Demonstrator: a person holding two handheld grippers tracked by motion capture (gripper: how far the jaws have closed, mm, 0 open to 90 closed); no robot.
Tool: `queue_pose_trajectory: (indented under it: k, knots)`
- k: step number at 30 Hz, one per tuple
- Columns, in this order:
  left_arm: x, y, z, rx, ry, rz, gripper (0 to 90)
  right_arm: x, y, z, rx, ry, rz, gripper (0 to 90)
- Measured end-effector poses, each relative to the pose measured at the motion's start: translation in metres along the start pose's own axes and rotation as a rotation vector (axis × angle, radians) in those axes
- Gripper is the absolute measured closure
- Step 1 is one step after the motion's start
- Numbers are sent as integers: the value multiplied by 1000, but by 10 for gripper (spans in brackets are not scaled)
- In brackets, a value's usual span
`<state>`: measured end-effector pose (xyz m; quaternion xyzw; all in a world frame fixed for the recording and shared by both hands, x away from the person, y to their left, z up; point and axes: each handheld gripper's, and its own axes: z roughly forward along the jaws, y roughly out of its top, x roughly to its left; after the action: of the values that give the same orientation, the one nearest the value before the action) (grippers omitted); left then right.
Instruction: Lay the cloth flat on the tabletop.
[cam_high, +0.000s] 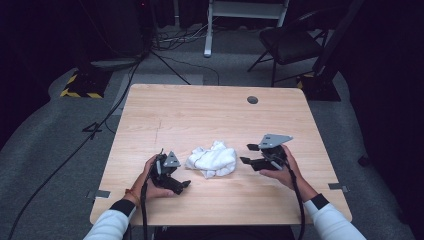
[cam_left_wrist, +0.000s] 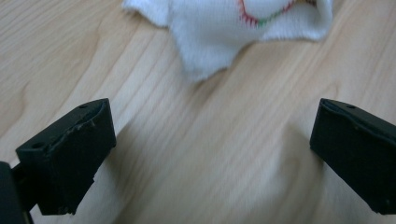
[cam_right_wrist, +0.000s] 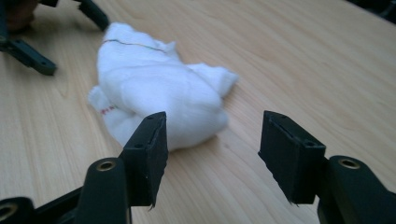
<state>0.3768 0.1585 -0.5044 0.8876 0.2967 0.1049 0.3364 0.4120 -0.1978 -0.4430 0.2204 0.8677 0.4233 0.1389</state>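
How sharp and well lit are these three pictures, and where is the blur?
High view: table brightly lit, surroundings dark. Left gripper view: soft throughout, the white cloth fuzzy at the top edge. Right gripper view: cloth fairly sharp, near jaws slightly soft, faint shadow under the cloth.

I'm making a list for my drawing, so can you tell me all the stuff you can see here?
cloth: one, white with a bit of red and green stitching, crumpled in the middle of the table between the two grippers
table: one, light wood, with a small dark round hole near its far right corner
chair: one, black, folding kind, on the floor beyond the table's far right
cables: several, black, trailing over the grey floor at left and behind the table
left gripper: one, black, jaws wide apart, held low at the cloth's left
right gripper: one, black, jaws wide apart, at the cloth's right
sleeves: two, white with dark cuffs, at the bottom edge
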Motion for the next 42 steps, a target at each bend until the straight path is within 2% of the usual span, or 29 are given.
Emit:
queue_pose_trajectory:
  k: [5, 7, 10, 11, 12, 13, 17, 19, 21, 23, 24, 28, 30, 33, 34, 39, 42]
  knots:
    - [1, 15, 12, -11, -5, 4, 26, 12, 6, 31, 46, 31, -34, 408]
    - [3, 17, 14, -28, -7, -1, 83, 13, 6, 38, 48, 40, -28, 409]
    - [6, 20, 15, -51, 3, -6, 208, 12, 4, 41, 60, 57, -18, 427]
    - [6, 20, 15, -56, 2, -7, 232, 12, 4, 41, 63, 61, -15, 455]
    - [6, 20, 15, -58, -1, -4, 304, 12, 3, 41, 63, 71, -14, 488]
    - [6, 21, 14, -59, -5, 0, 304, 12, 2, 40, 65, 73, -14, 497]
    - [8, 23, 11, -50, -39, -4, 523, 16, 3, 39, 64, 85, -43, 608]
    - [9, 24, 9, -51, -56, 11, 623, 18, 3, 39, 69, 84, -53, 674]
    - [9, 25, 7, -65, -57, 23, 694, 18, 3, 39, 77, 74, -64, 716]
    - [9, 28, 3, -95, -73, 27, 755, 18, 3, 38, 77, 66, -69, 769]
    - [9, 30, 1, -114, -67, 38, 781, 18, 3, 38, 76, 60, -74, 787]
    - [6, 39, -10, -177, -78, 55, 821, 18, 5, 31, 60, 31, -83, 807]
    - [4, 43, -17, -207, -72, 71, 824, 15, 7, 21, 26, 8, -71, 808]
    - [0, 47, -24, -226, -68, 91, 824, 14, 7, 16, 15, 6, -64, 808]
    - [-1, 49, -27, -240, -79, 91, 824, 13, 7, 13, 11, 0, -65, 808]
    - [-12, 62, -33, -255, -73, 131, 824, 9, 8, 3, -9, -23, -49, 806]
    - [-18, 72, -28, -258, -87, 146, 826, 6, 5, 2, 6, -49, -44, 802]
